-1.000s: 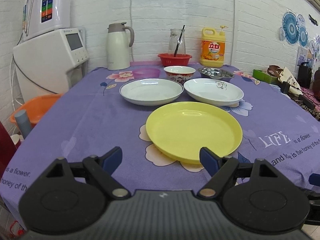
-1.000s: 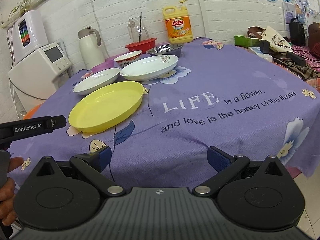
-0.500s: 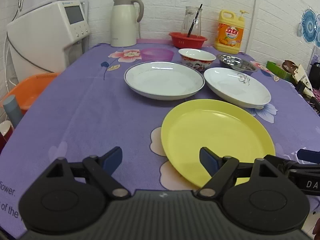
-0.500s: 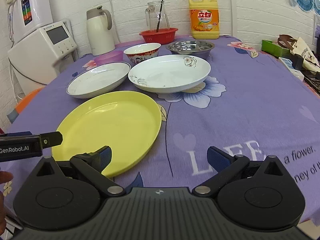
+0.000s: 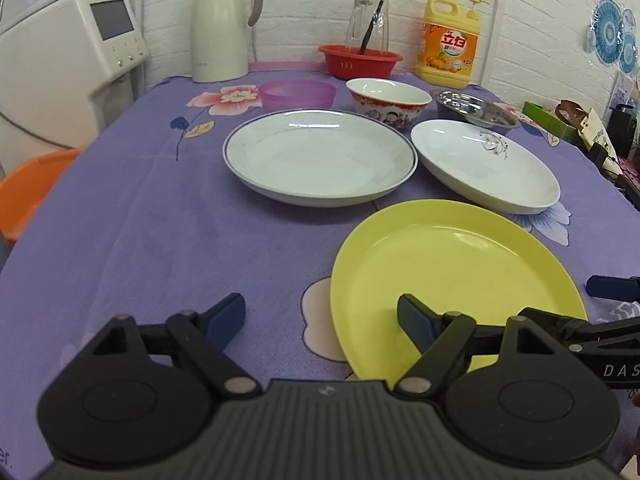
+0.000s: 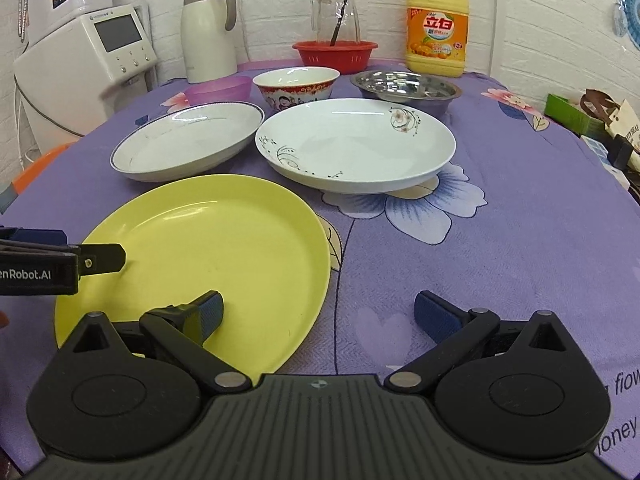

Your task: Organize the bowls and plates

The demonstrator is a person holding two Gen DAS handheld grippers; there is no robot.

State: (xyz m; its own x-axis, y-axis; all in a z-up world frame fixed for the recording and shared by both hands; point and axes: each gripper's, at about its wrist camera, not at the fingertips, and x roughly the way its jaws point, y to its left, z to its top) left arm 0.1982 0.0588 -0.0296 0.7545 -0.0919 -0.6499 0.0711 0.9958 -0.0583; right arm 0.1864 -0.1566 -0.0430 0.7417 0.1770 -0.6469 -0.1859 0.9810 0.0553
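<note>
Purple flowered cloth covers the tabletop (image 5: 152,232), and nothing is stacked yet: every dish lies apart, so the sorting looks barely begun. Both the left gripper (image 5: 320,316) and right gripper (image 6: 318,312) have jaws wide and empty, straddling opposite edges of the matte yellow plate (image 6: 224,248). Beyond the jaws sit two glossy white plates (image 5: 320,160) (image 6: 356,144), then a patterned bowl (image 6: 296,84), a steel bowl (image 6: 404,86) and a translucent purple bowl (image 5: 298,94).

Bright, even indoor light; soft shadows sit under the yellow plate (image 6: 208,240) and white plates (image 6: 356,144), whose glaze shows small glare streaks. Fisheye distortion bends the edges; corners darken; focus is mostly sharp
</note>
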